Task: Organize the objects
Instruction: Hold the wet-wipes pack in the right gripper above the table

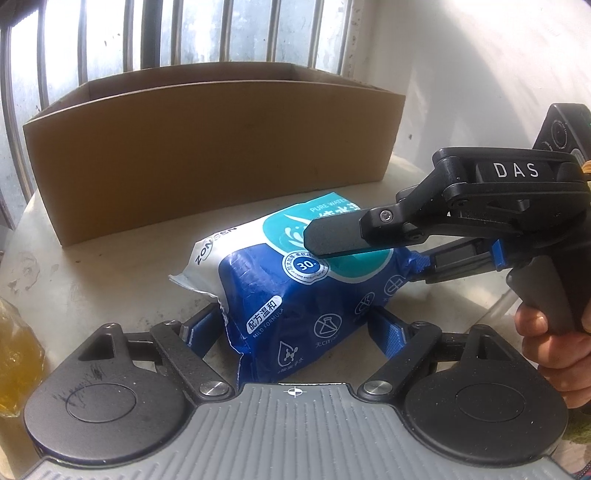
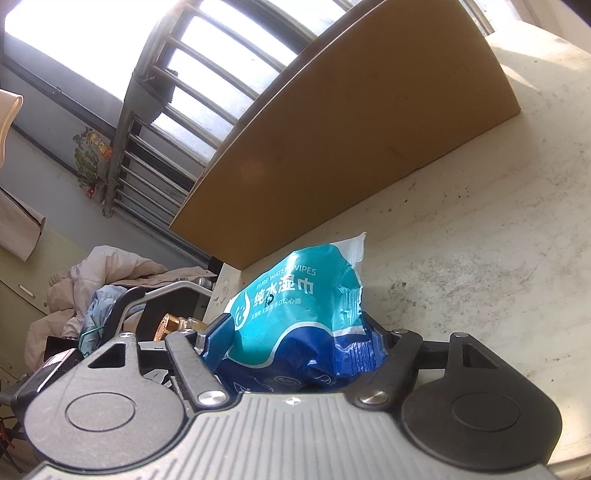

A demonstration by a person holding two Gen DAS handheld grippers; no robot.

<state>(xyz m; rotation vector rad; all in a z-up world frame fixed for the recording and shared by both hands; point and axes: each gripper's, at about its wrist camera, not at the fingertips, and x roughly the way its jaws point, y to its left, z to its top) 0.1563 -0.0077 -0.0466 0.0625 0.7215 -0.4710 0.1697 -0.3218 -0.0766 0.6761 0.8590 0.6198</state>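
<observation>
A blue and teal pack of wet wipes [image 1: 295,295] lies tilted on the pale table [image 1: 92,266], in front of a brown cardboard box [image 1: 207,147]. My left gripper [image 1: 295,326] straddles the pack's near end, and both blue pads [image 1: 201,328] press its sides. My right gripper [image 1: 369,254] reaches in from the right, with one grey finger over the pack's top and the other by its far crimped end. In the right wrist view the pack [image 2: 295,310] sits between that gripper's [image 2: 299,336] parted fingers, with the box [image 2: 351,147] just behind it.
A hand [image 1: 554,343] holds the right gripper's handle. A yellow, clear-wrapped object [image 1: 14,354] sits at the table's left edge. Window bars [image 1: 184,33] run behind the box. Off the table's edge lie piled clothes [image 2: 92,280]. Bare tabletop [image 2: 480,258] extends to the right.
</observation>
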